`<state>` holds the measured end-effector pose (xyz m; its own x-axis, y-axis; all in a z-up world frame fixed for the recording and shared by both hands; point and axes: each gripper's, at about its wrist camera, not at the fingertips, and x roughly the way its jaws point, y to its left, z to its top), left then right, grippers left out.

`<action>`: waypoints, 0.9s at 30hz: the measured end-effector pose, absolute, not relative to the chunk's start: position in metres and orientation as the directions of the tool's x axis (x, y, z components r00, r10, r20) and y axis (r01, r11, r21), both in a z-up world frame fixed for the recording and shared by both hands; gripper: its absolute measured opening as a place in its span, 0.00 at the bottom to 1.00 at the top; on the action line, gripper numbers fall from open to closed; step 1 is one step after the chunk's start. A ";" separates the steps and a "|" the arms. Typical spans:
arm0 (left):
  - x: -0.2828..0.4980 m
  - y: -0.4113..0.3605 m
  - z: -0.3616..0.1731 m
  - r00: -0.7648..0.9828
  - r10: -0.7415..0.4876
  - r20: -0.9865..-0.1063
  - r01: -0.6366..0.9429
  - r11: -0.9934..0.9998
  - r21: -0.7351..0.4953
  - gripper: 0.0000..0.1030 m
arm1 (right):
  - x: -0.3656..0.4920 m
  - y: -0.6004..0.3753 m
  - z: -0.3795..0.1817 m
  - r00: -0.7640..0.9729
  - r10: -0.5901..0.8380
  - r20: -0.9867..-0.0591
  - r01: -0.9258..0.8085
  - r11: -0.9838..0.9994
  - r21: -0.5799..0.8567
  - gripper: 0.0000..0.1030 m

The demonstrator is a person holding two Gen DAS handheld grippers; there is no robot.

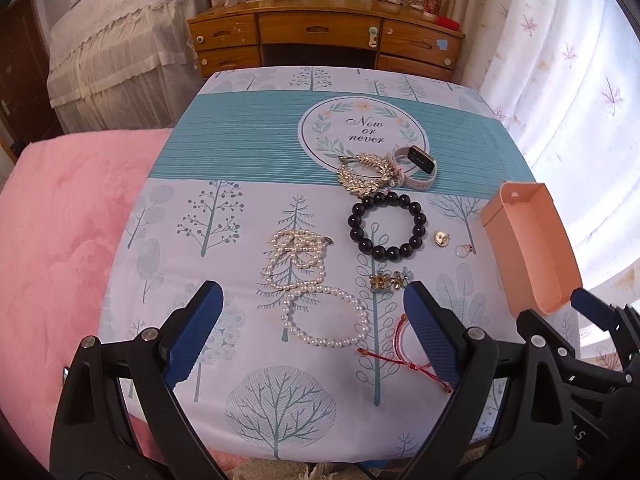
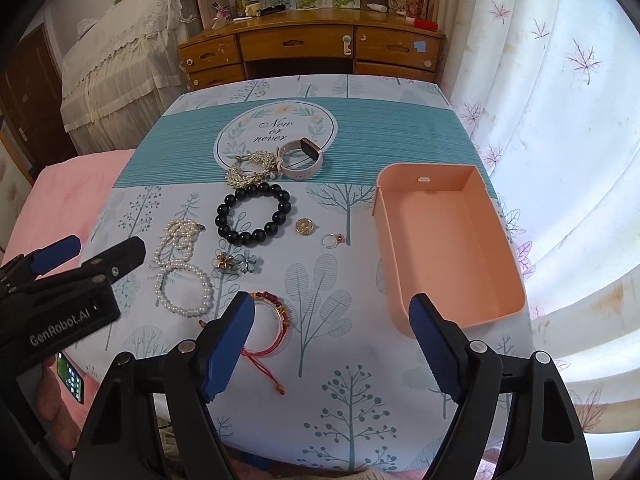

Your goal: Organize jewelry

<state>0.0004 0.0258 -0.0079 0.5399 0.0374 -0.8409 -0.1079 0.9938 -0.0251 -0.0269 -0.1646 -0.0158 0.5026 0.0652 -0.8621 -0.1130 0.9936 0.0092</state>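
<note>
Jewelry lies spread on a tree-print tablecloth (image 2: 340, 400). A pink tray (image 2: 448, 248), nothing in it, stands at the right. A black bead bracelet (image 2: 254, 214), a pearl strand (image 2: 182, 268), flower earrings (image 2: 236, 263), a gold pendant (image 2: 306, 226), a small ring (image 2: 333, 240), a gold leaf brooch (image 2: 250, 172) and a beige smartwatch (image 2: 300, 158) lie left of the tray. A red cord bracelet (image 2: 272, 328) lies nearest. My right gripper (image 2: 332, 308) hangs open above the cloth between that bracelet and the tray, holding nothing. My left gripper (image 1: 312, 300) is open over the pearl strand (image 1: 320, 300).
A wooden dresser (image 2: 312, 46) with clutter stands beyond the table. A pink blanket (image 1: 60, 240) covers the bed at the left, with a phone (image 2: 71, 376) lying on it. White curtains (image 2: 560, 120) hang along the right side, close to the tray.
</note>
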 end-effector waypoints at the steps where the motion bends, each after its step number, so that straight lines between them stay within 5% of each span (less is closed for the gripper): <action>1: 0.001 0.030 -0.008 0.542 0.034 -0.840 -0.115 0.993 -0.035 0.88 | -0.025 -0.166 -0.016 0.500 0.065 -0.864 -0.110 0.994 0.011 0.77; 14: 0.017 0.082 -0.003 0.566 0.130 -0.814 -0.147 0.988 0.055 0.88 | 0.008 -0.160 -0.016 0.491 0.122 -0.863 -0.142 0.988 0.059 0.69; 27: 0.041 0.106 -0.046 0.516 0.024 -0.856 0.015 0.999 0.037 0.87 | 0.094 -0.123 -0.038 0.402 0.193 -0.895 -0.263 0.961 0.088 0.53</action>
